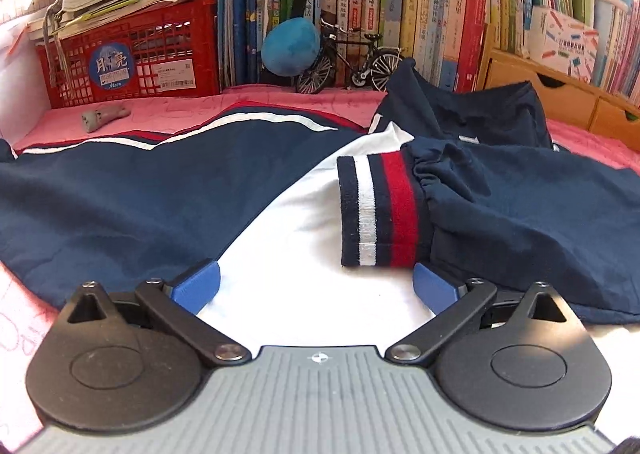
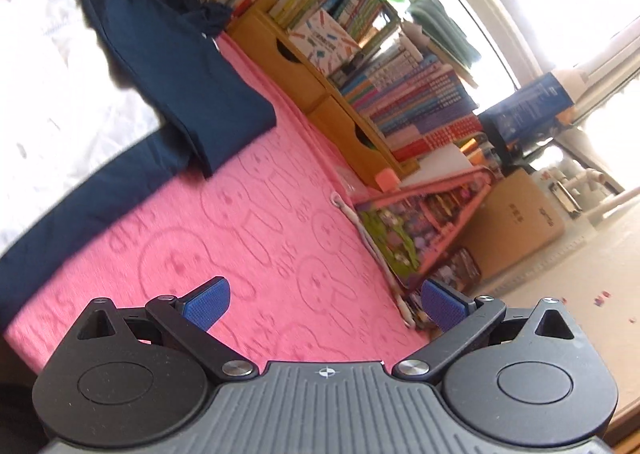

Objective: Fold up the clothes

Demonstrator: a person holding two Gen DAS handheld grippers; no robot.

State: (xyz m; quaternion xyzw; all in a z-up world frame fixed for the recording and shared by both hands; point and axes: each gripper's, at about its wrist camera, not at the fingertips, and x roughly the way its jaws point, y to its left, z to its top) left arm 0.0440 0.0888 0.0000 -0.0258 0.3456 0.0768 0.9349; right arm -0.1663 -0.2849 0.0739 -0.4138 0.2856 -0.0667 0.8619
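A navy and white jacket [image 1: 120, 197] lies spread on the pink blanket [image 1: 168, 113]. Its right sleeve is folded across the white front panel [image 1: 288, 246], with the striped red, white and navy cuff [image 1: 380, 209] lying on it. My left gripper [image 1: 316, 286] is open just above the white panel, the cuff right in front of its right finger. In the right wrist view the same jacket [image 2: 168, 65] lies at the upper left. My right gripper [image 2: 326, 304] is open and empty, tilted over bare pink blanket [image 2: 260, 238] near the bed's edge, apart from the jacket.
A red crate [image 1: 132, 57] with stacked papers, a blue plush [image 1: 290, 47], a model bicycle [image 1: 352, 61] and rows of books [image 1: 420, 5] line the far side. Wooden drawers [image 2: 316, 89] and a toy box [image 2: 424, 221] stand beyond the bed edge. A grey object [image 1: 104, 117] lies on the blanket.
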